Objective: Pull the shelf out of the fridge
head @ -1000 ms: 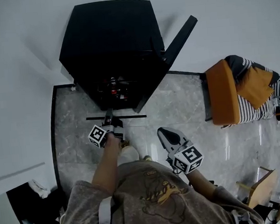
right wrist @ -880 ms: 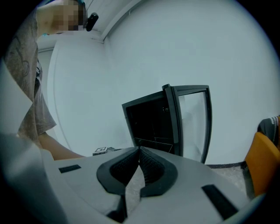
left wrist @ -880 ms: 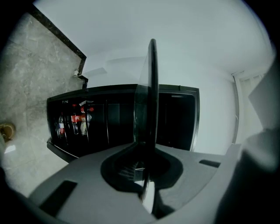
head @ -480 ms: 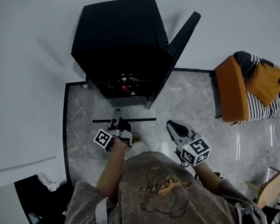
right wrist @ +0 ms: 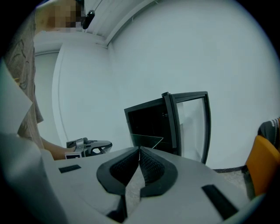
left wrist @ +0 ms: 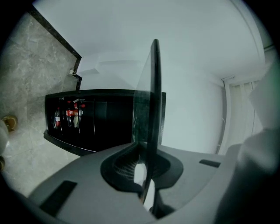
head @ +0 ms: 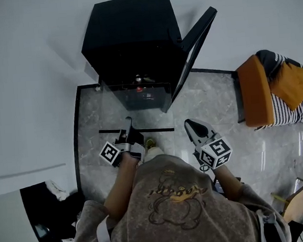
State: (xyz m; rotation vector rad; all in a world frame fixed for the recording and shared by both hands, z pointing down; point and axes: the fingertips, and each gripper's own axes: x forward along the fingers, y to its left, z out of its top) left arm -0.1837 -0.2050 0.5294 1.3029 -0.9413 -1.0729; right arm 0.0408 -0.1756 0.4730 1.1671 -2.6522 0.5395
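A black fridge (head: 128, 35) stands against the wall with its glass door (head: 195, 43) swung open. My left gripper (head: 127, 126) is shut on the dark front edge of the clear glass shelf (head: 134, 106), which hangs out in front of the fridge opening. In the left gripper view the shelf (left wrist: 154, 87) runs edge-on up from between the pads, with the fridge (left wrist: 105, 120) behind it. My right gripper (head: 192, 127) is shut and holds nothing, off to the right of the shelf. In the right gripper view, the fridge (right wrist: 151, 120), shelf (right wrist: 146, 141) and left gripper (right wrist: 87, 146) lie beyond its closed fingertips.
Red-labelled bottles (left wrist: 68, 114) stand inside the fridge. An orange chair (head: 257, 90) with a striped cushion sits at the right. The marble floor (head: 91, 123) has a dark border near the white wall. Dark clutter (head: 43, 206) lies at the lower left.
My left gripper has risen and drawn back from the fridge with the shelf in its grip; the glass pane now shows in front of the opening. The right gripper has hardly moved.
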